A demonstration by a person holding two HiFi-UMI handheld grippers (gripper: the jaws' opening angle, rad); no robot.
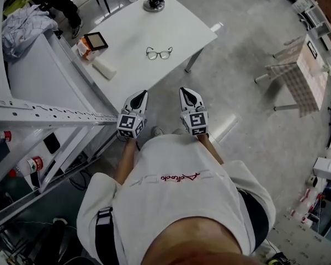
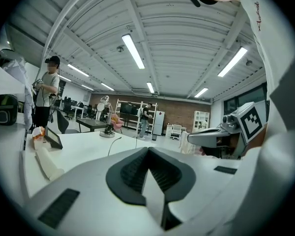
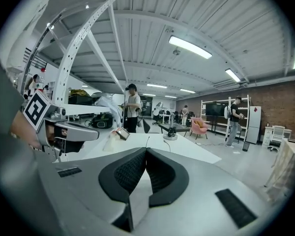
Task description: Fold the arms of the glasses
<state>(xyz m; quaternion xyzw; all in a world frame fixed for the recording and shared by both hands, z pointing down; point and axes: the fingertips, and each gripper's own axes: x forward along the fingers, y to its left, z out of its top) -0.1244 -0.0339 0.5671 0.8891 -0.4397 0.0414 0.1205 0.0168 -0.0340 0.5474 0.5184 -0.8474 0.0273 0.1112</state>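
- Person in a white shirt (image 1: 176,203) stands at the near corner of a white surface (image 1: 182,24), 1 claw in each hand.
- Left claw (image 1: 138,95): jaws together, dark pads meeting at the tip, nothing between them. Same in its own view (image 2: 147,154).
- Right claw (image 1: 188,93): jaws together, also empty; confirmed in its own view (image 3: 144,154).
- The 2 claws are side by side, slightly apart, over the floor (image 1: 248,109) and short of the surface edge, both pointed toward it.
- Glasses (image 1: 159,53): dark-framed, lying alone mid-surface, well apart from both claws. Arm position too small to tell.
- Also on the surface: small tablet (image 1: 95,40) and a white roll (image 1: 104,68) along the left edge, a round-based stand (image 1: 153,3) at the far edge.
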